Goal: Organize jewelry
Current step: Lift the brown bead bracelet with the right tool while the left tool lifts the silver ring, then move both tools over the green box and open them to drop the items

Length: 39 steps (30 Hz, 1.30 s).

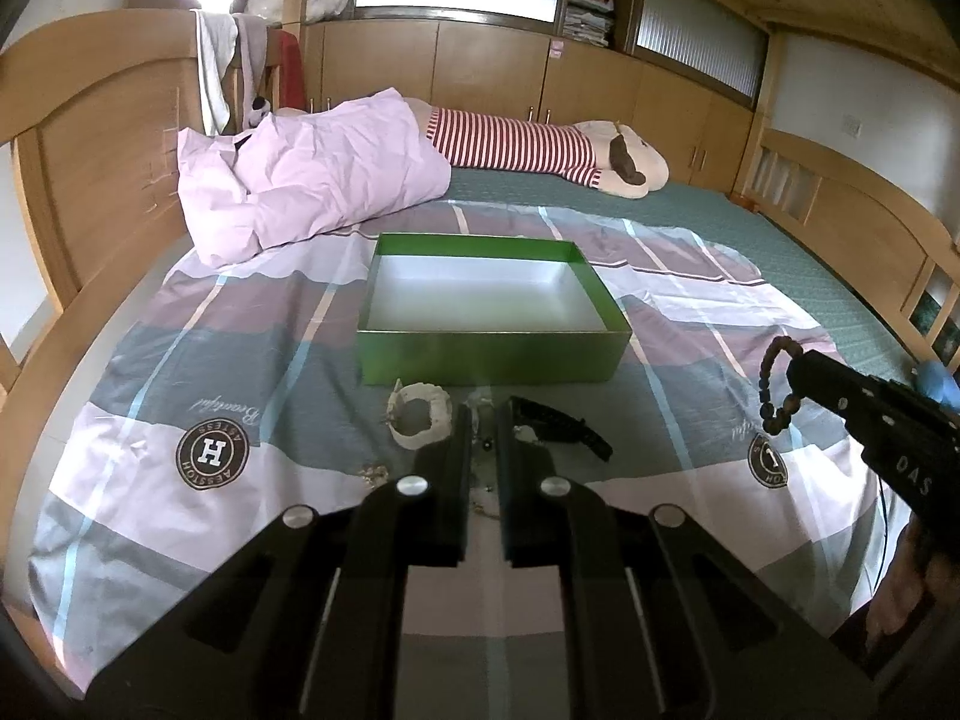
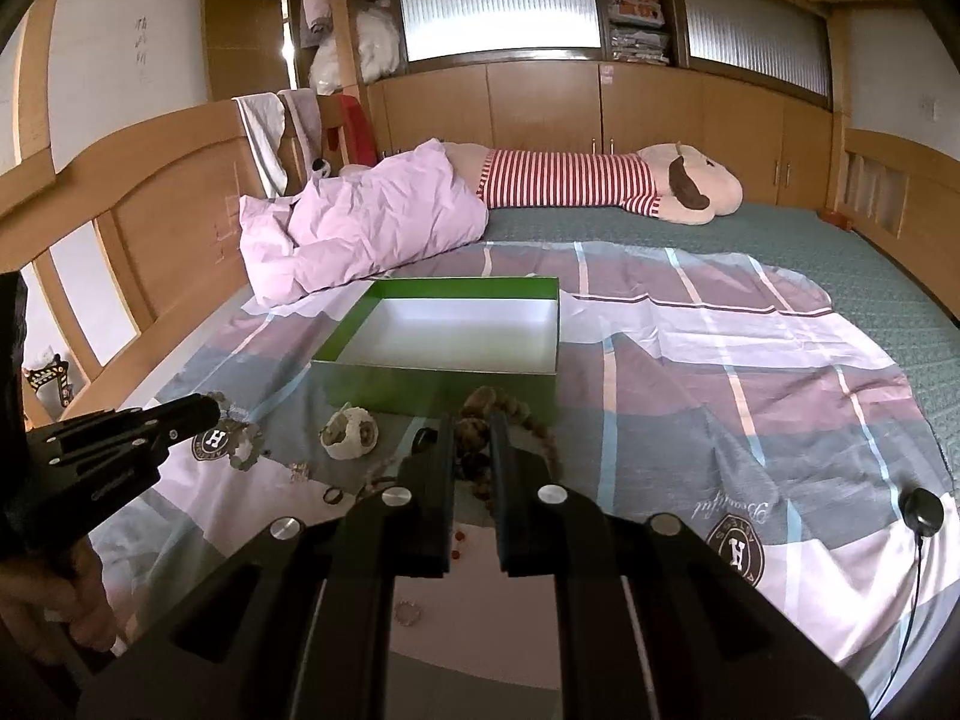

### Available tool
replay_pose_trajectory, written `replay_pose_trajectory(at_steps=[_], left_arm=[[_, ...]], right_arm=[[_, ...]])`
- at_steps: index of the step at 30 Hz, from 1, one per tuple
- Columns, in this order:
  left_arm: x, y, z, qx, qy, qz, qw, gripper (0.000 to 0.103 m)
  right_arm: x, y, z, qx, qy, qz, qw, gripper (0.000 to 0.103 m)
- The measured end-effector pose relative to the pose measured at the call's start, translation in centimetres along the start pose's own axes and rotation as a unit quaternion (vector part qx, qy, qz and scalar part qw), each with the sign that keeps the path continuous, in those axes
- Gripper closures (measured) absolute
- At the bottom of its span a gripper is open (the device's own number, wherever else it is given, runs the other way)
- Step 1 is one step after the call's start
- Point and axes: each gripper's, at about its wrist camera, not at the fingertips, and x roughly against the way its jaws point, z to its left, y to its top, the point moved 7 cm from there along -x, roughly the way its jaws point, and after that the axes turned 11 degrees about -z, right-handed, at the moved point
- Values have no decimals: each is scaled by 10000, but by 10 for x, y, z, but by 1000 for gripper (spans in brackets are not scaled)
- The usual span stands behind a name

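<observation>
Plaid sheet (image 1: 240, 324) on bed; right jaws grip bead bracelet (image 1: 774, 387); left jaws nearly closed, empty.

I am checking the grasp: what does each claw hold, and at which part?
The right claw pinches a brown bead bracelet at one side of its loop. The left claw is nearly shut; whether it grips anything cannot be told.

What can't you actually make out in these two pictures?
- Left wrist view: what the left gripper pinches, if anything; its own fingers cover it.
- Left wrist view: the small pieces on the sheet are too tiny to name.
- Right wrist view: the lower part of the bead bracelet is hidden between the right gripper fingers.
- Both views: the green box near wall hides part of its floor.
</observation>
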Motion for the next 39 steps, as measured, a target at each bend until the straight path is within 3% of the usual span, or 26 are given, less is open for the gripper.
replay_pose_trajectory(at_steps=[30, 39], left_arm=[[7, 0, 4, -28, -67, 8, 10000, 95], [-8, 9, 1, 41, -107, 44, 9999, 95]], right_arm=[[-4, -3, 0, 25, 27, 53, 10000, 92], [-24, 7, -3, -113, 156, 46, 9998, 92]])
